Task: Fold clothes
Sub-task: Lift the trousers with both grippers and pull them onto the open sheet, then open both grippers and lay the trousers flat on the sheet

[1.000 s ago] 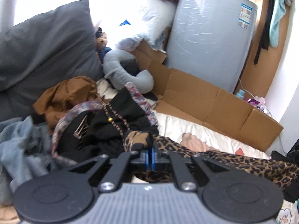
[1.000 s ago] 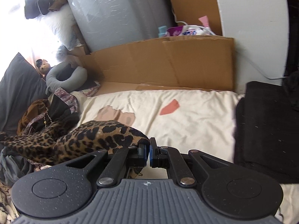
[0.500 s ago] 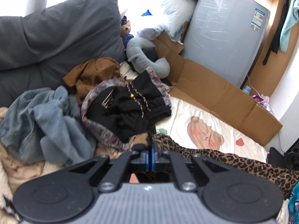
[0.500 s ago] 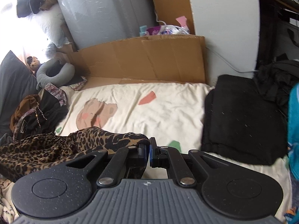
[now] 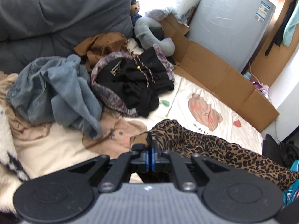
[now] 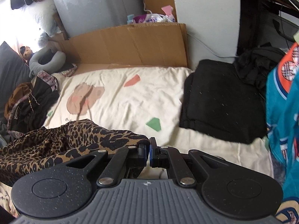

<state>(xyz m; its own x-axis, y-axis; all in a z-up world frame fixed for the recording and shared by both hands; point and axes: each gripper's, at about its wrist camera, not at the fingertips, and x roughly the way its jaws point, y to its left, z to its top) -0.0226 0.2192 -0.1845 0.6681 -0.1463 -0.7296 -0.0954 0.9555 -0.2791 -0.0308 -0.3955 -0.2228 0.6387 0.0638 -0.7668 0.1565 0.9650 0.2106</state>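
A leopard-print garment (image 5: pixel 214 147) hangs stretched between both grippers above the cream bed sheet (image 5: pixel 201 97). My left gripper (image 5: pixel 151 149) is shut on one end of it, the cloth bunching over the left pad. In the right wrist view the same leopard-print garment (image 6: pixel 61 143) trails off to the left, and my right gripper (image 6: pixel 149 149) is shut on its other edge. The pinched fabric between the pads is mostly hidden by the jaws.
A heap of clothes lies at the left: a blue-grey denim piece (image 5: pixel 56 91), black shorts (image 5: pixel 138 80), a brown garment (image 5: pixel 102 44). A folded black garment (image 6: pixel 222 100) sits on the right of the bed. Cardboard (image 6: pixel 130 44) lines the far side; a teal jersey (image 6: pixel 282 115) hangs close right.
Both grippers have pulled back toward the near side with the leopard-print garment, drawing it off the clothes heap. More of the sheet and the folded black garment have come into view.
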